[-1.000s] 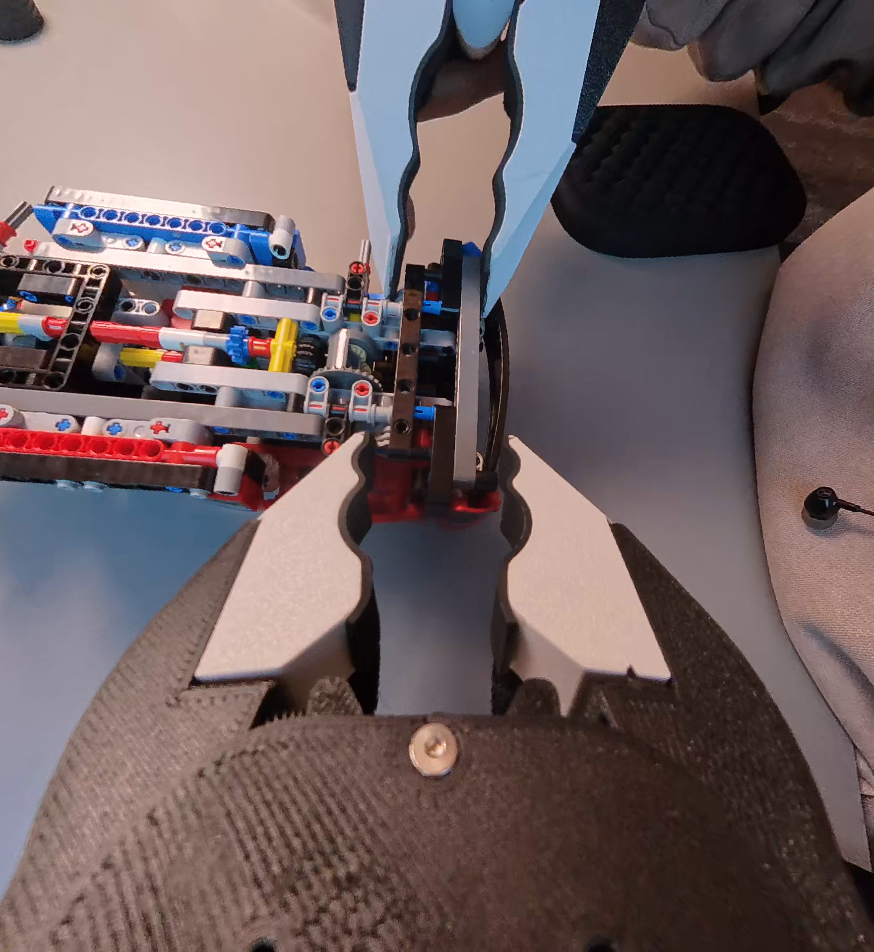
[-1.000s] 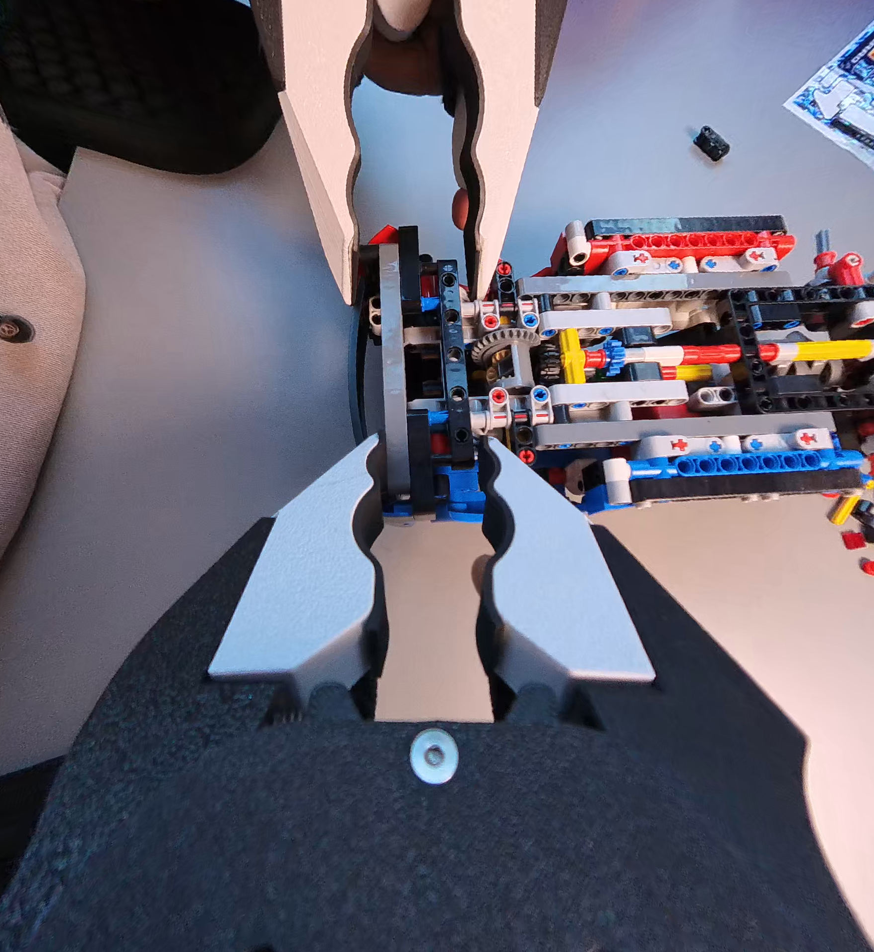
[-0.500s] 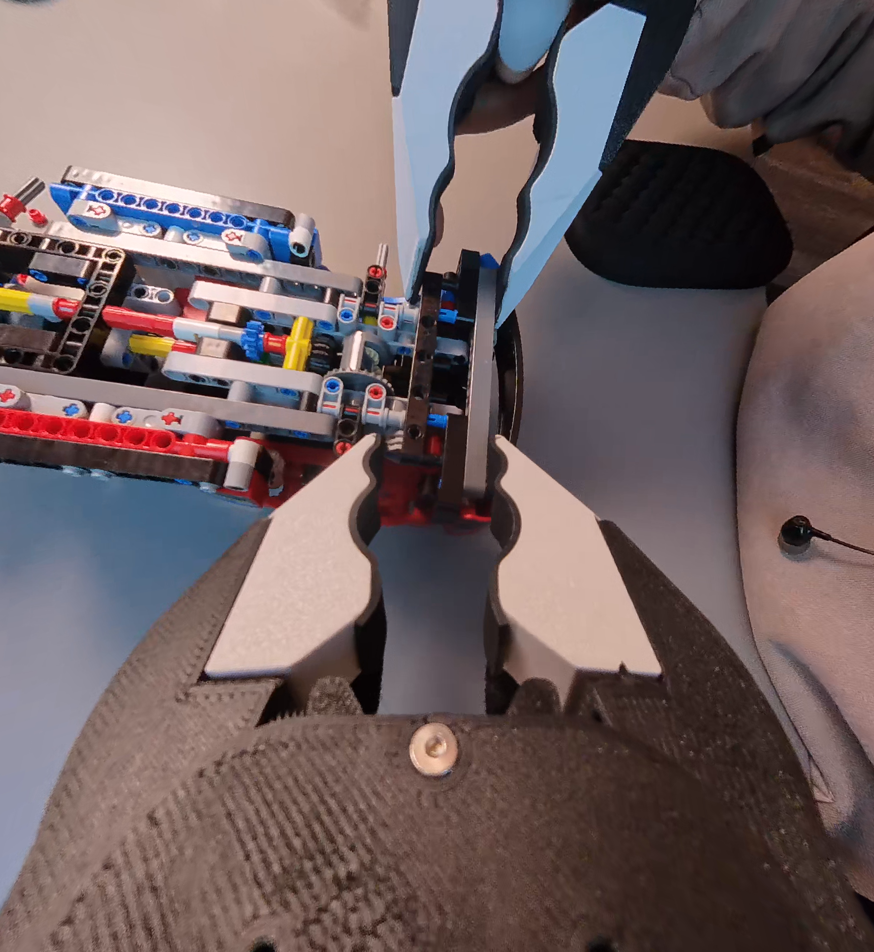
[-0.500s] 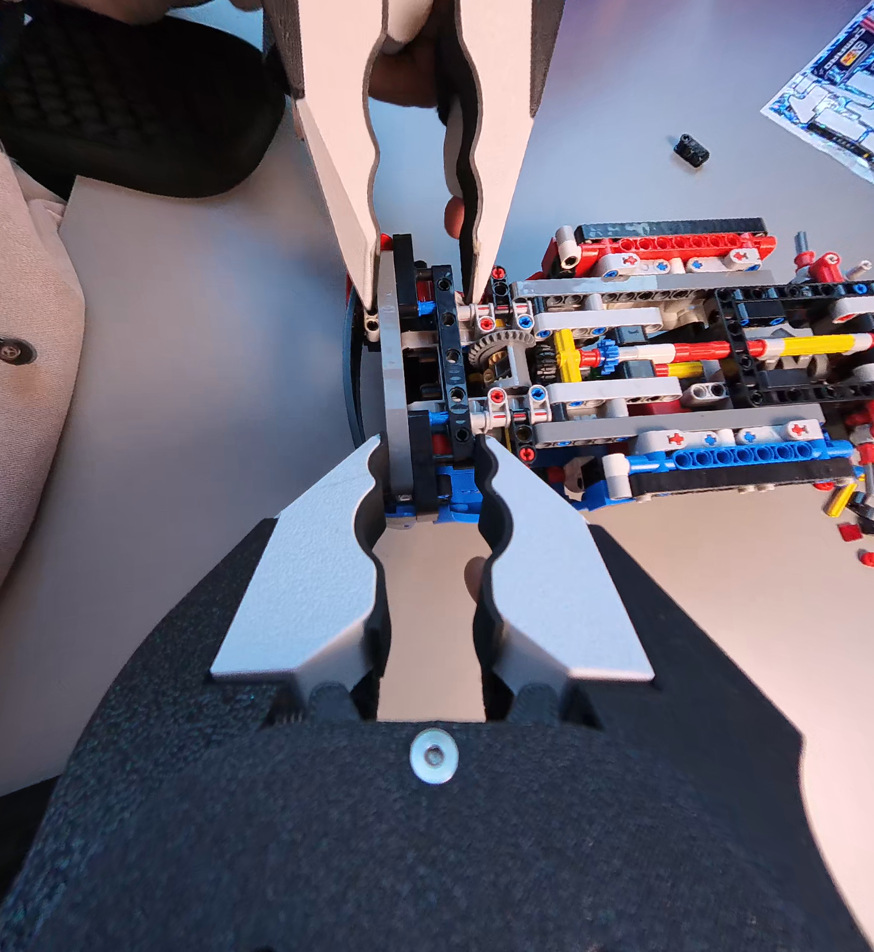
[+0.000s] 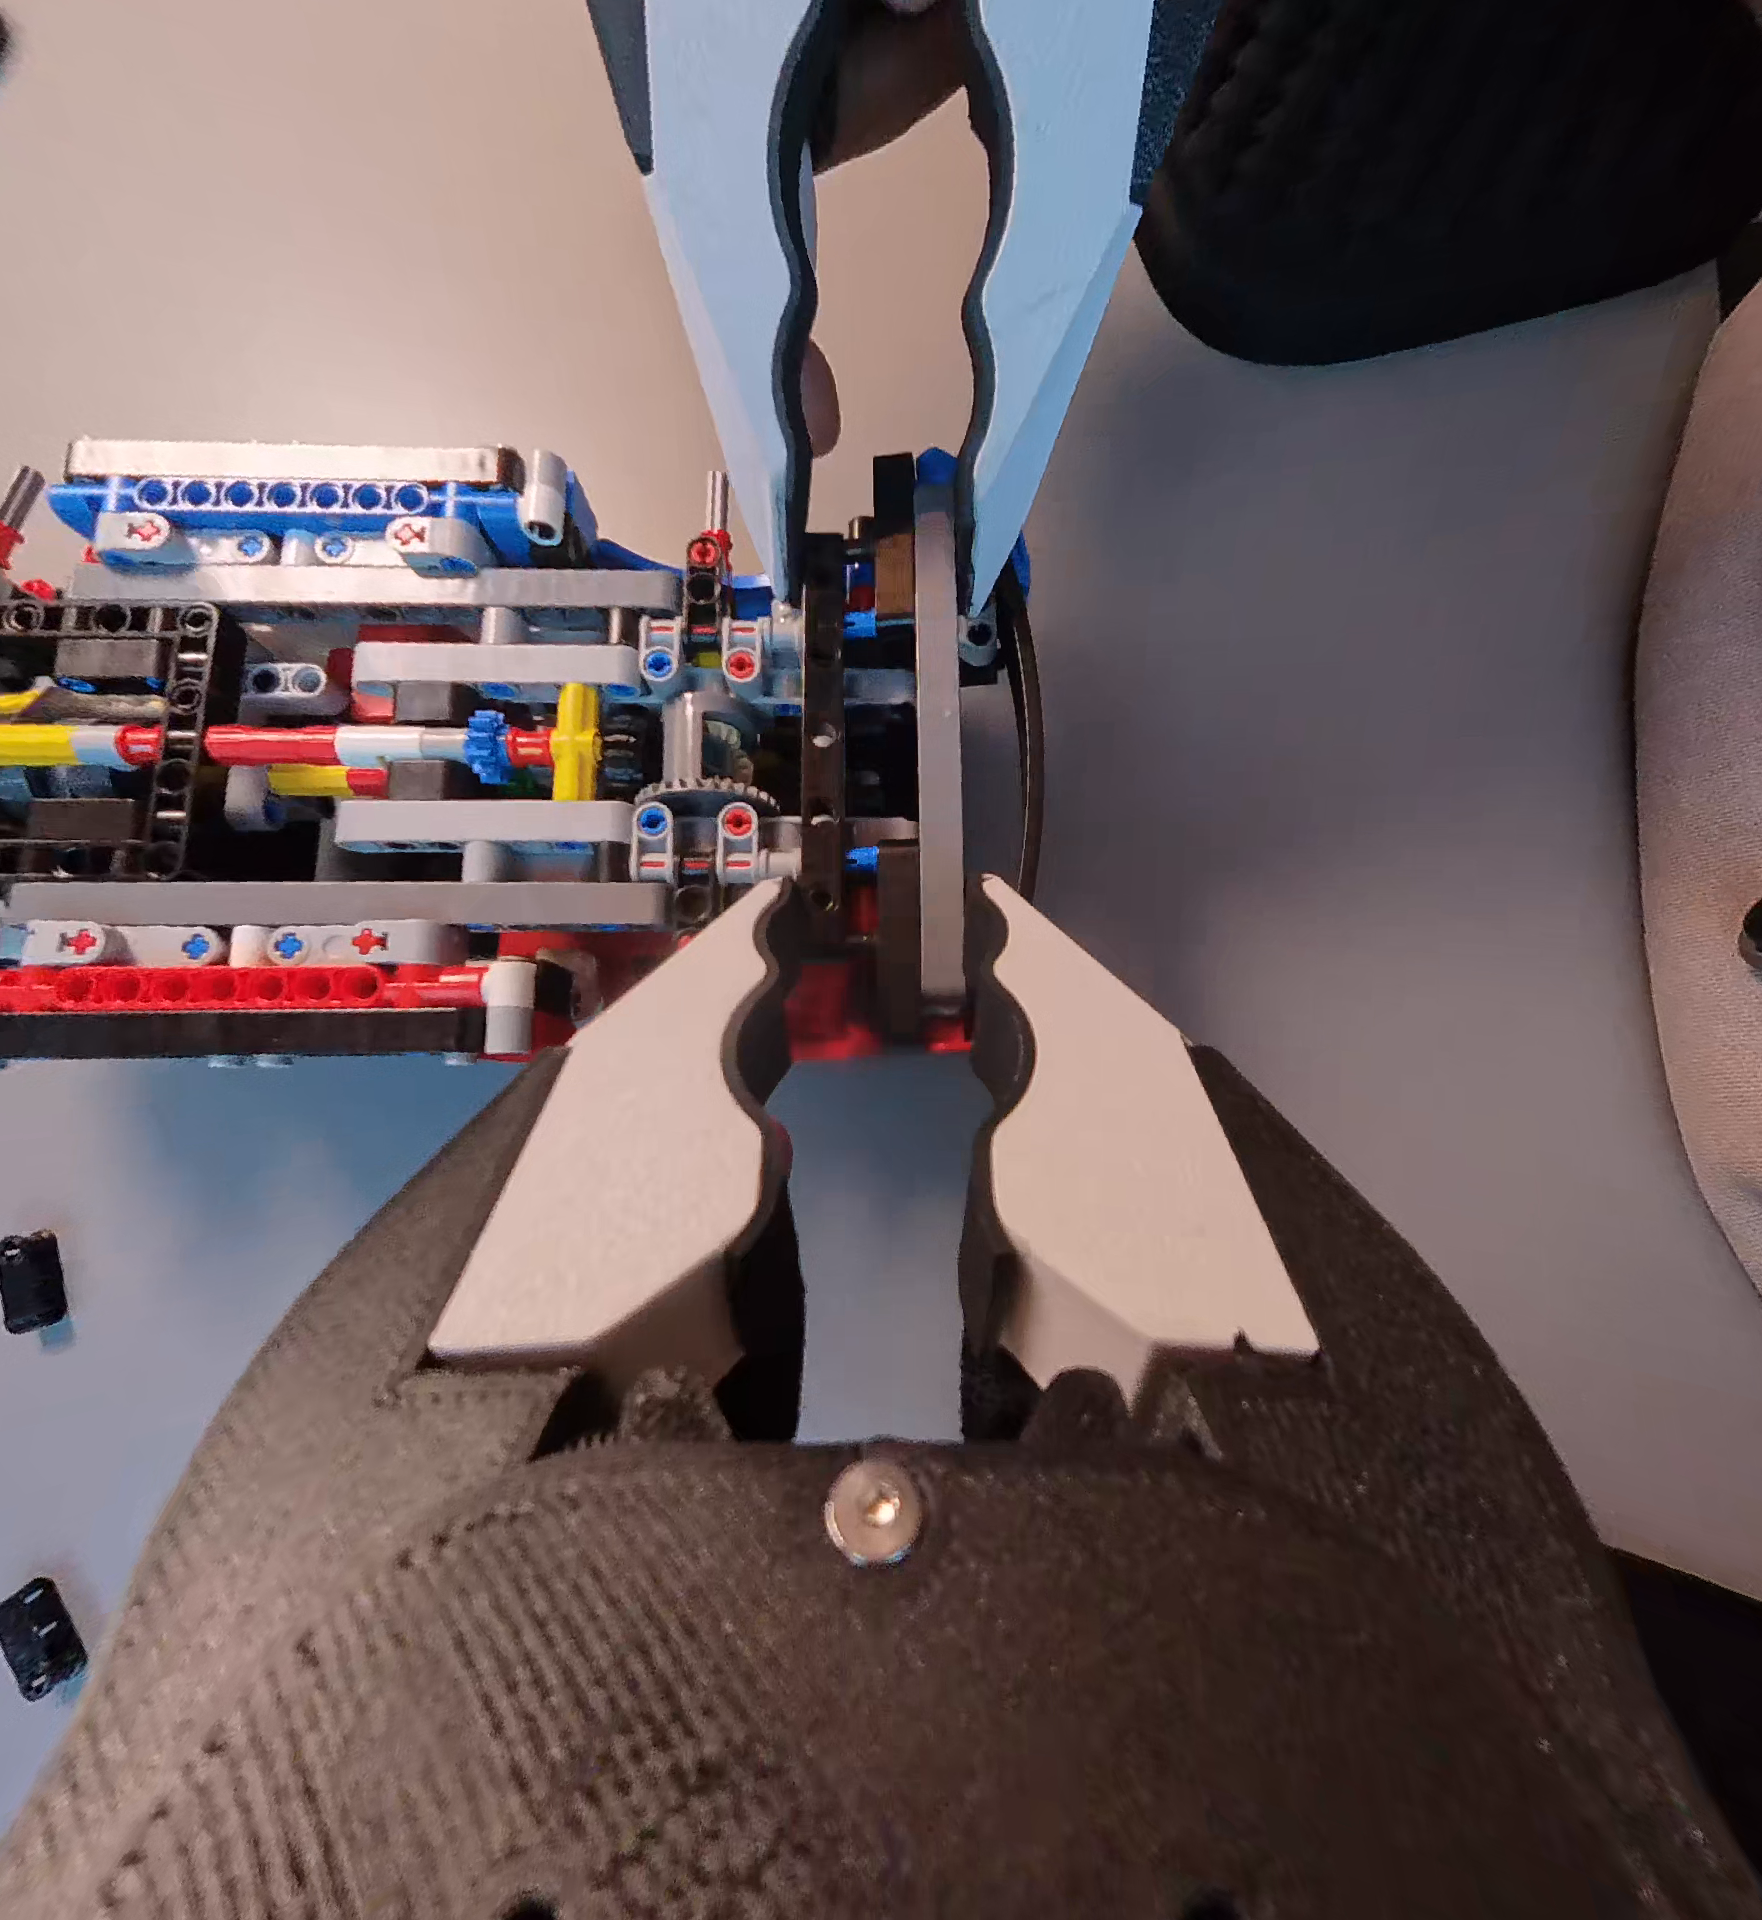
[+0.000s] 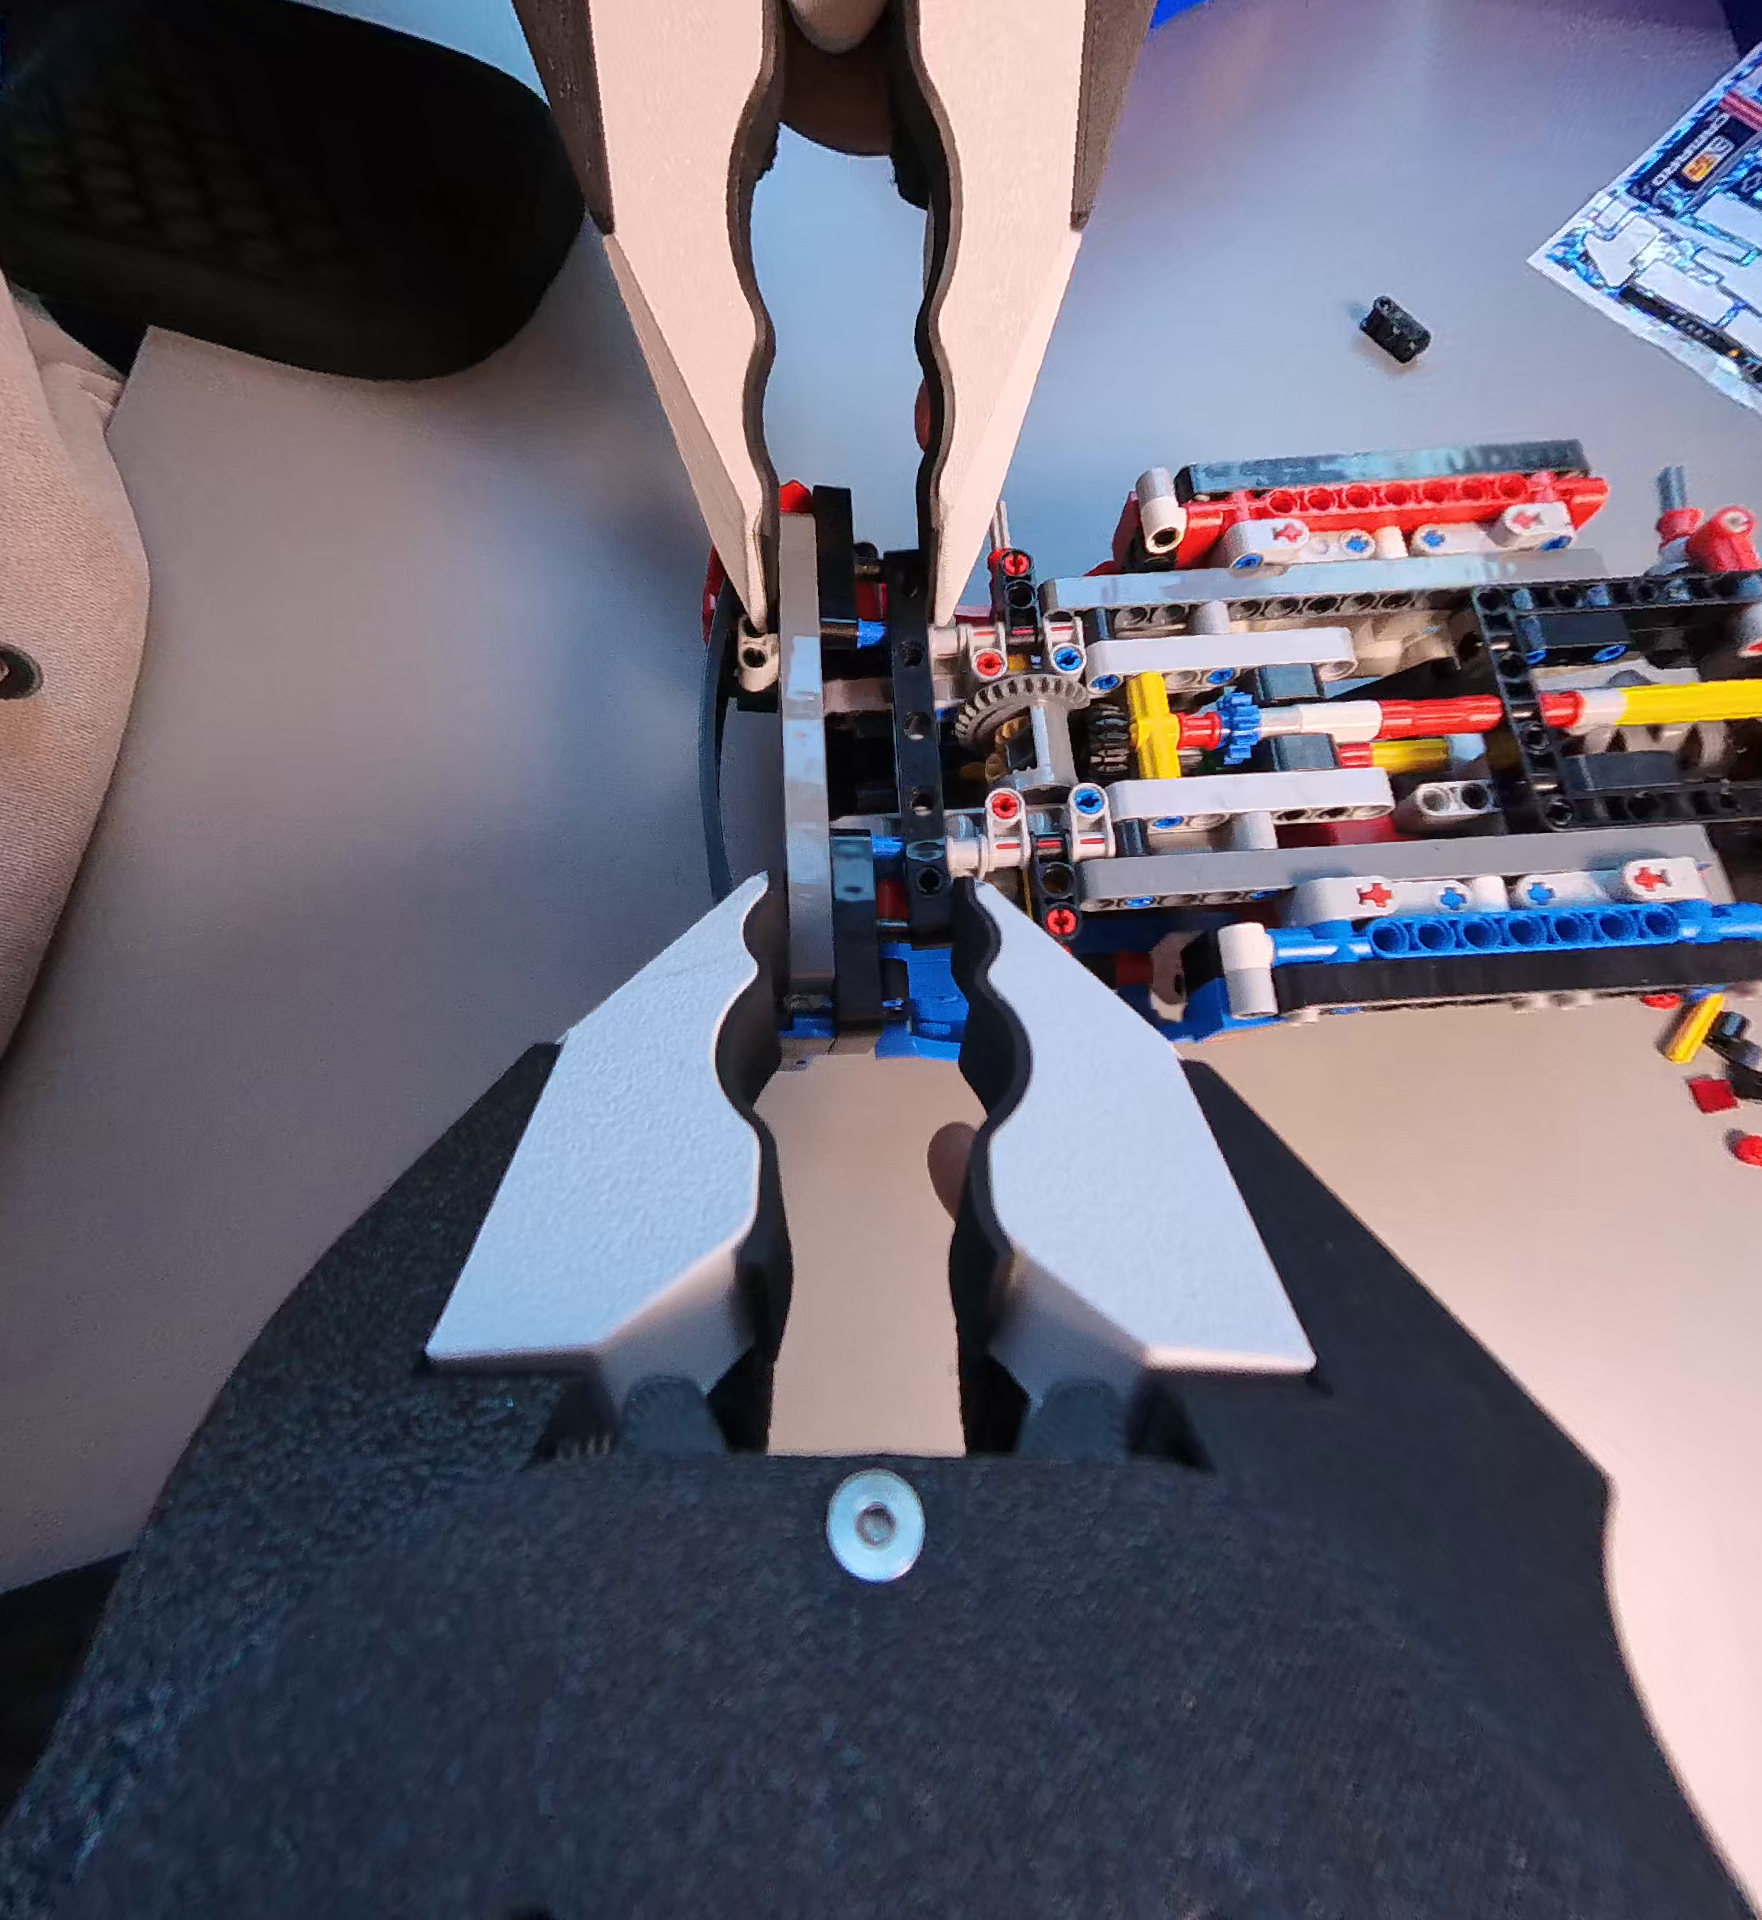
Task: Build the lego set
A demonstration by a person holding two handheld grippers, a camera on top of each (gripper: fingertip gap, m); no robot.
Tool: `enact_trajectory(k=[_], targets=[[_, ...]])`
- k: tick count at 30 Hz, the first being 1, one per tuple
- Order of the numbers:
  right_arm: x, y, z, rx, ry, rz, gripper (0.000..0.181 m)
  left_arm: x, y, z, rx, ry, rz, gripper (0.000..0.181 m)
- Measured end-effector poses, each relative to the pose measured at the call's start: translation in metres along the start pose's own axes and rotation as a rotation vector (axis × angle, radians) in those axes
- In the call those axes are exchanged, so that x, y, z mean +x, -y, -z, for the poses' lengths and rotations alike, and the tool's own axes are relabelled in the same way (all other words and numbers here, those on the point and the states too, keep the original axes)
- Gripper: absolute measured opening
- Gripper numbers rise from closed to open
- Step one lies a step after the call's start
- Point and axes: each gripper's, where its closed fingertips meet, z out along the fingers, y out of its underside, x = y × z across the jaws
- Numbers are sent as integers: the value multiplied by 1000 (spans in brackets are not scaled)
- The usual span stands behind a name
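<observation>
The lego model [image 5: 389,748] is a long chassis of red, blue, grey and black beams with yellow and red axles, and it lies on the table. Its near end has a grey curved panel [image 5: 937,748] and a black holed beam [image 5: 820,727]. My left gripper [image 5: 882,904] is shut on this end from the red side, one finger on the beam and one on the panel. My right gripper [image 5: 882,608] clamps the same end from the blue side. In the right wrist view, my right gripper [image 6: 861,904] grips the panel [image 6: 802,748] and beam [image 6: 913,727], with the left gripper [image 6: 851,618] opposite.
Loose black connectors [image 5: 28,1280] [image 5: 37,1636] lie beside the left gripper, and another [image 6: 1394,329] sits near a printed sheet [image 6: 1729,208]. Small red, yellow and black parts [image 6: 1739,1081] lie by the blue side. A black mesh pad [image 6: 264,187] and a person's grey garment [image 5: 1750,831] border the table. About 6 cm separates my left fingertips from my right.
My left gripper's fingers have closed in from a wider gap onto the panel and beam. The right gripper stays clamped on the far side. The model has shifted slightly.
</observation>
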Motion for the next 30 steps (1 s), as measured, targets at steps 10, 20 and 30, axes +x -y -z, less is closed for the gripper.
enact_trajectory(k=[10,20,30], targets=[[0,-4,-3,20,-55,29,28,-1,-3,-4,38,40,1,29],[2,-5,-6,27,-113,63,30,-6,-7,-8,45,118,-29,34],[3,-4,-6,121,-146,123,29,-7,-5,-8,111,149,-113,30]])
